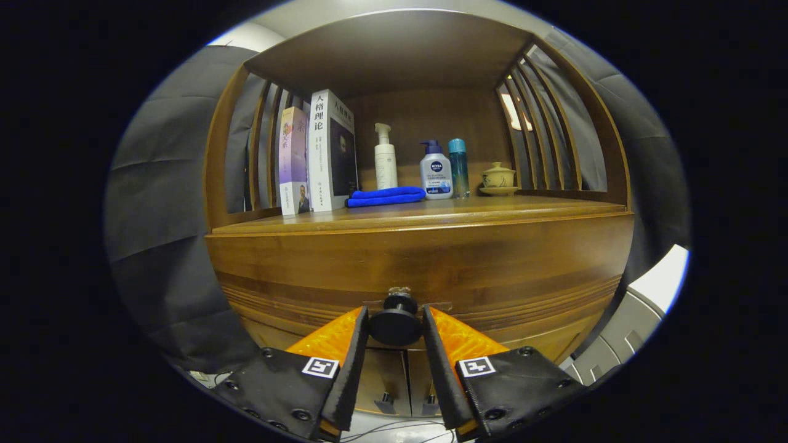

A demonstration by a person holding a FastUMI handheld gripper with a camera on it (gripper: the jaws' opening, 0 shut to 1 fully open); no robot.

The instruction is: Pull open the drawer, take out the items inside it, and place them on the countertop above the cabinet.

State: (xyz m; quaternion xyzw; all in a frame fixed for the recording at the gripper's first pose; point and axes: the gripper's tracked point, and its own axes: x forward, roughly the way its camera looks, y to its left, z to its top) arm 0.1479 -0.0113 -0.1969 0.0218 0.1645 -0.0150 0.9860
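A wooden cabinet fills the scene, and its drawer front [492, 271] sits flush with the cabinet body. A round dark knob [396, 325] sticks out of the drawer at its middle. My gripper [395, 327] has one finger on each side of the knob, and both fingers [357, 344] press against its rim. The drawer's contents are hidden. Above the drawer runs the wooden countertop [523, 212], with bare wood along its front edge.
At the back of the countertop stand two books [317, 157], a folded blue cloth [385, 197], a white pump bottle [385, 160], a blue-capped pump bottle [436, 169], a teal bottle [458, 166] and a lidded tea cup [498, 177]. Slatted sides and a top board enclose the shelf. Below the drawer are two small cabinet doors [394, 384].
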